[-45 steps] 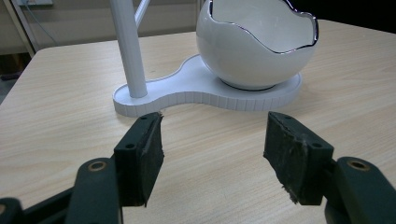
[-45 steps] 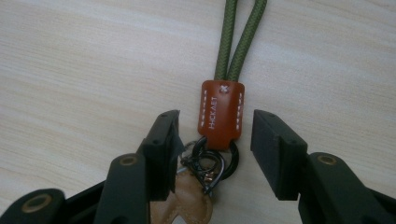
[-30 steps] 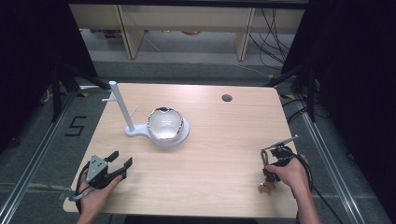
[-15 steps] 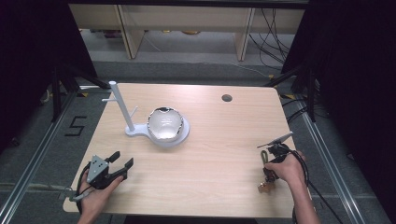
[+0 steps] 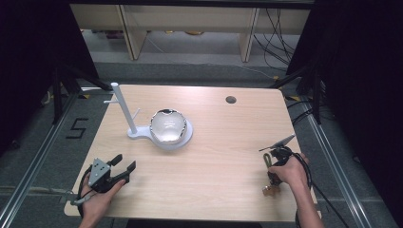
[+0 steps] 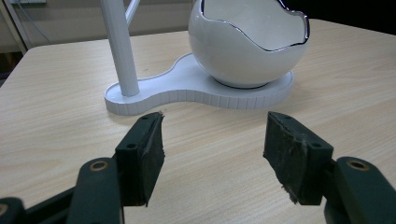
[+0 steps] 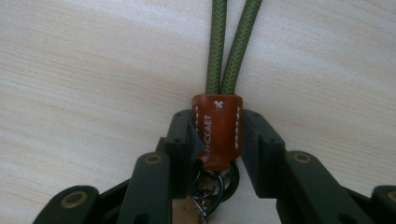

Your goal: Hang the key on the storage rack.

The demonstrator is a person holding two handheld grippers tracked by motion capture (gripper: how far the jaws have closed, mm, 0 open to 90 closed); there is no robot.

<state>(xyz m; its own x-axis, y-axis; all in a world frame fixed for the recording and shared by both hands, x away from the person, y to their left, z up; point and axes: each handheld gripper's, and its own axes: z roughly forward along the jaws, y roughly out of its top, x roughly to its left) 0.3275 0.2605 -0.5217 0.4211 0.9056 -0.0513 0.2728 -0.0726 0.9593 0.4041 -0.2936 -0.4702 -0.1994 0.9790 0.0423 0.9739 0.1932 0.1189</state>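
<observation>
The white bowl (image 6: 250, 44) with its jagged dark rim sat on the white stand base (image 6: 187, 91) beside the upright post (image 6: 120, 46); what I could see of its inside was bare. My left gripper (image 6: 212, 154) rested low at the near-left desk (image 5: 223, 142) edge, jaws spread apart, aimed at the stand. My right gripper (image 7: 217, 140) pinched the brown leather tab (image 7: 218, 130) of a green cord (image 7: 231, 46) keyring at the near-right.
</observation>
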